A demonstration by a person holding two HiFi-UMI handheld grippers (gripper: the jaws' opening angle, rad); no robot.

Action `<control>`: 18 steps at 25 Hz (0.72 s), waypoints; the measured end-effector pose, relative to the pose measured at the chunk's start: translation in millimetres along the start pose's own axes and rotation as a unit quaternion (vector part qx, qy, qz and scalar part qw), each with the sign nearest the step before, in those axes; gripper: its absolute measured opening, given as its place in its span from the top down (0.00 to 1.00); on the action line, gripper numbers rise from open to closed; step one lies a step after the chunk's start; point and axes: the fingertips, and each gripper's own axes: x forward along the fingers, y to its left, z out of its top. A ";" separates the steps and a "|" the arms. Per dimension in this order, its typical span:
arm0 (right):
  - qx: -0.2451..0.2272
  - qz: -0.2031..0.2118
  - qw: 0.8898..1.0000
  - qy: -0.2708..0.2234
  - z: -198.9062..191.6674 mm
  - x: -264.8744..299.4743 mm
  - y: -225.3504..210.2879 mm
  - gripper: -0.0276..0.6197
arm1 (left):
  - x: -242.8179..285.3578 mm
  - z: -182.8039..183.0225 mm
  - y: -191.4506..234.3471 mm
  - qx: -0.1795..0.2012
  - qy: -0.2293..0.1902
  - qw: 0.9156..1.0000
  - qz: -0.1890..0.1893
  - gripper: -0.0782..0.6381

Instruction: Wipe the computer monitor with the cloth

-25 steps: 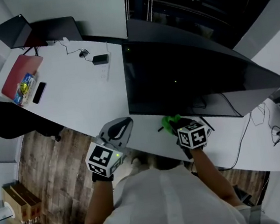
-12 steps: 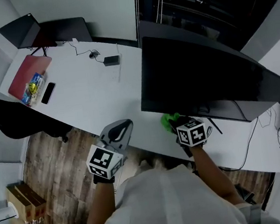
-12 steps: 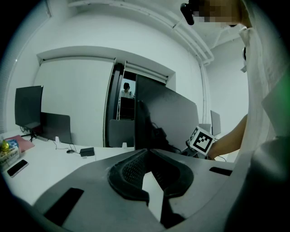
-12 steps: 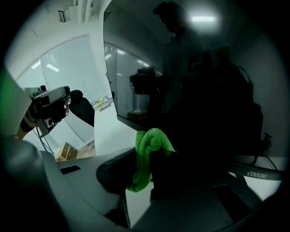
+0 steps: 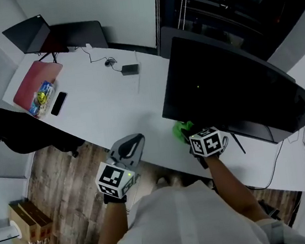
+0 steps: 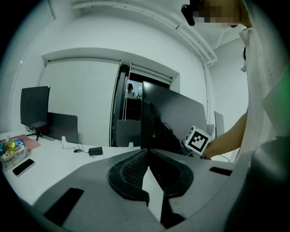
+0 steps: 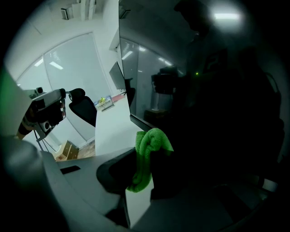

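Cloth tight between right tongs

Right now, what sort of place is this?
Probably an office: a long white desk, a large dark monitor, a black office chair, and a second monitor at the far end.

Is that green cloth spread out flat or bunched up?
Bunched up: the fuzzy green cloth is squeezed into a wad between the fingers of the right gripper, not spread flat.
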 end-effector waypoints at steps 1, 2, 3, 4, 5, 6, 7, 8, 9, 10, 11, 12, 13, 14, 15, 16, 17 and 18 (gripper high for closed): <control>-0.003 0.003 1.000 0.000 3.1 4.0 3.0 0.85 | -1.5 -0.7 2.1 -0.001 0.000 1.000 0.001 0.85; -0.005 0.005 1.000 0.001 5.9 8.3 5.8 0.85 | -2.9 -1.6 4.4 -0.001 0.001 1.000 0.003 0.85; -0.007 0.007 1.000 0.001 9.0 12.7 8.4 0.85 | -4.3 -2.4 6.9 -0.002 0.001 1.000 0.005 0.85; -0.009 0.009 1.000 0.001 12.6 17.0 11.0 0.85 | -5.4 -3.0 9.5 -0.003 0.002 1.000 0.007 0.85; -0.012 0.011 1.000 0.001 16.6 21.1 13.5 0.85 | -6.2 -3.6 11.9 -0.004 0.002 1.000 0.009 0.85; -0.016 0.013 1.000 0.000 20.5 24.9 15.9 0.85 | -6.8 -4.0 14.0 -0.004 0.002 1.000 0.010 0.85; -0.019 0.016 1.000 0.000 24.2 28.1 18.2 0.85 | -7.1 -4.4 15.6 -0.005 0.003 1.000 0.011 0.85; -0.023 0.018 1.000 0.000 27.5 31.0 20.2 0.85 | -7.2 -4.6 16.9 -0.005 0.003 1.000 0.012 0.85; -0.025 0.020 0.999 0.000 30.2 33.8 22.4 0.85 | -7.3 -4.7 18.1 -0.006 0.003 1.000 0.013 0.85; -0.027 0.024 0.999 0.001 32.5 36.7 24.7 0.85 | -7.4 -4.6 19.4 -0.006 0.004 1.000 0.013 0.85; -0.029 0.027 0.999 0.002 34.6 39.8 27.1 0.85 | -7.5 -4.7 20.7 -0.006 0.004 1.000 0.013 0.85; -0.032 0.029 0.999 0.003 36.5 42.9 29.0 0.85 | -7.6 -4.7 21.9 -0.006 0.005 1.000 0.013 0.85; -0.036 0.031 0.999 0.003 38.5 45.6 30.6 0.85 | -7.4 -4.8 22.7 -0.006 0.006 1.000 0.013 0.85; -0.040 0.033 0.999 0.002 41.0 47.6 32.3 0.85 | -6.9 -4.8 23.2 -0.006 0.006 1.000 0.013 0.85; -0.045 0.035 0.998 -0.001 44.1 49.1 34.5 0.85 | -6.2 -4.6 23.5 -0.005 0.006 1.000 0.013 0.85; -0.049 0.040 0.998 -0.005 47.8 50.2 37.2 0.85 | -5.3 -4.1 23.7 -0.005 0.006 1.000 0.012 0.85; -0.054 0.047 0.997 -0.013 52.3 50.8 40.6 0.85 | -4.4 -3.6 23.9 -0.004 0.006 1.000 0.012 0.85; -0.058 0.054 0.997 -0.024 58.0 50.8 44.4 0.85 | -3.7 -3.0 24.1 -0.003 0.005 1.000 0.012 0.85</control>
